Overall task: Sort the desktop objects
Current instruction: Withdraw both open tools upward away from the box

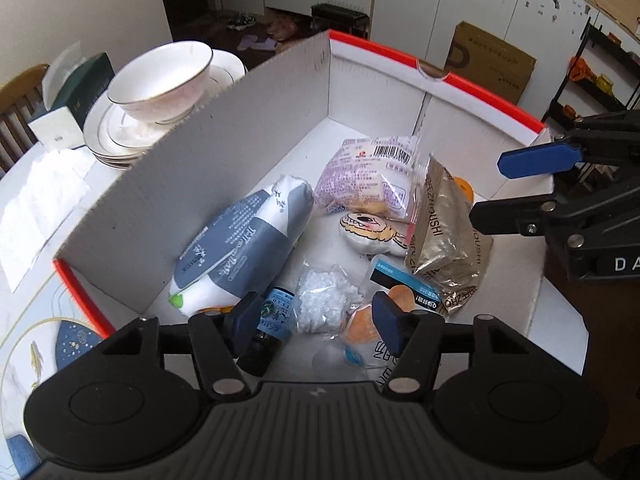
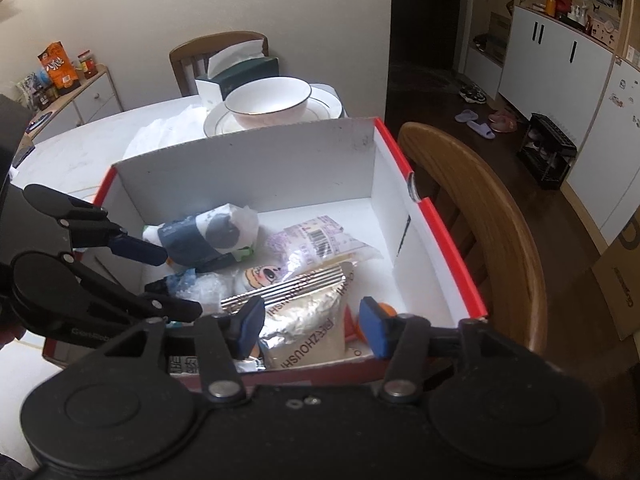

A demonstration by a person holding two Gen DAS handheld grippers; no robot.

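- Cardboard box, white inside with a red rim, stands on the tabletop; the sorted objects lie on its floor.
- Contents, left wrist view: a grey-and-white wipes pack leaning against the left wall; a purple snack bag toward the far end; a silver foil pouch tilted on edge beside it; a small plush toy between the purple bag and the pouch; a clear bag of white pellets and a small bottle at the near end.
- Left gripper: hovers over the near end of the box, jaws spread apart, nothing between them. The bottle sits just behind the left fingertip; contact cannot be judged.
- Right gripper: poised above the near edge of the box over the foil pouch, jaws released and holding nothing.
- Surroundings: a white bowl on stacked plates beyond the far box wall; a wooden chair beside the right wall.
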